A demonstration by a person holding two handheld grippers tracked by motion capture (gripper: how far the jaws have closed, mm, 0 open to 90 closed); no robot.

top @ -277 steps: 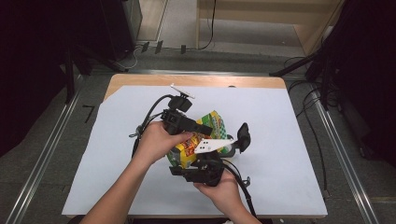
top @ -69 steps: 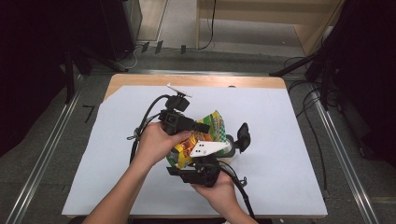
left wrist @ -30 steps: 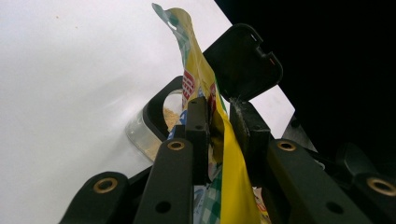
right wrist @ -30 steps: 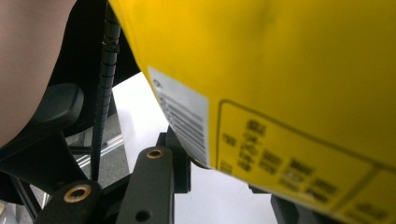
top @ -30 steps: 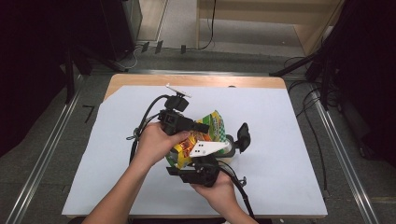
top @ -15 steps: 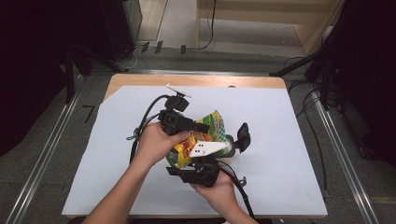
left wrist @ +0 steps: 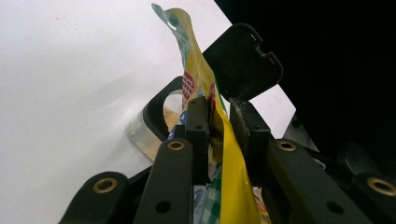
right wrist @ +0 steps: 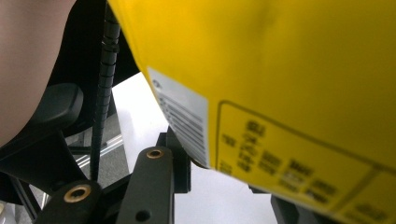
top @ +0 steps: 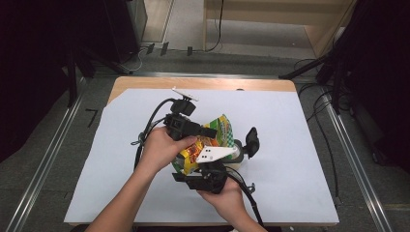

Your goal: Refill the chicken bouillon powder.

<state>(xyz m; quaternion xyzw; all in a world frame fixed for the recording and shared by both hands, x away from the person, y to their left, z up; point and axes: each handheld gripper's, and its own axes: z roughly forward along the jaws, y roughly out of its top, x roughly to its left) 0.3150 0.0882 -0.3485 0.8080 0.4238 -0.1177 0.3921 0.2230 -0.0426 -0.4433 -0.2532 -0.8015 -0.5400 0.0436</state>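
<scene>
1. Nothing has shifted since the earlier frames: both hands and the yellow snack bag (top: 203,145) sit just where they were, so we're holding the pour steady.
2. Our left hand-held gripper (left wrist: 219,126) is clamped on the yellow snack bag near its upper edge, the foil pinched flat between the two jaws.
3. Our right hand-held gripper (top: 205,176) sits under the bag's lower end; in the right gripper view the bag (right wrist: 280,93) bulges across the jaws, and we judge it clamped on the bag too, though the pads themselves are hidden.
4. Just beyond the left hand-held gripper's tips sits the clear container (left wrist: 156,126), its black flip lid (left wrist: 243,60) standing open, with pale crumbs already inside.
5. The bag's torn mouth tilts toward that opening, above the white-covered tabletop (top: 300,125).
6. Risk one: the mouth drifts off the narrow opening and crumbs scatter on the tabletop.
7. Risk two: slick foil slips through the left jaws, the bag flops and dumps everything at once.
8. Risk three: we nudge the container and tip it.
</scene>
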